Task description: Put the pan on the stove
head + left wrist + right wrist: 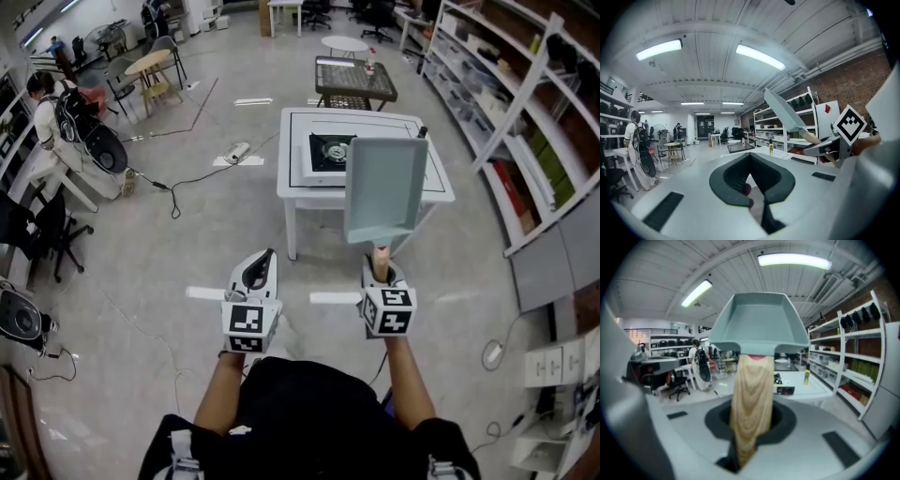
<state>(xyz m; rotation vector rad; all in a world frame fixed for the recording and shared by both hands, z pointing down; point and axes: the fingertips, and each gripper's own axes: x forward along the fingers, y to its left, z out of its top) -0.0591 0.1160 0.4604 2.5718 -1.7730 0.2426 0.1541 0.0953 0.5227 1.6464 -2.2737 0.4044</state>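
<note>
A square teal pan [384, 187] with a wooden handle [380, 260] is held up in the air, tilted on edge, in front of the white table [300, 187]. My right gripper [381, 274] is shut on the handle; in the right gripper view the handle [751, 399] runs up between the jaws to the pan [759, 319]. The stove [328, 150], a single-burner unit, sits on the table's left half, beyond the pan. My left gripper [262, 264] hangs beside it at the left, shut and holding nothing. The pan [785, 112] also shows in the left gripper view.
White shelving [511, 103] lines the right side. A dark low table [354, 82] stands behind the white one. A person [47, 103] sits at far left near an office chair [42, 230]. Cables trail over the floor [178, 178]. A yellow bottle [806, 376] stands on the table.
</note>
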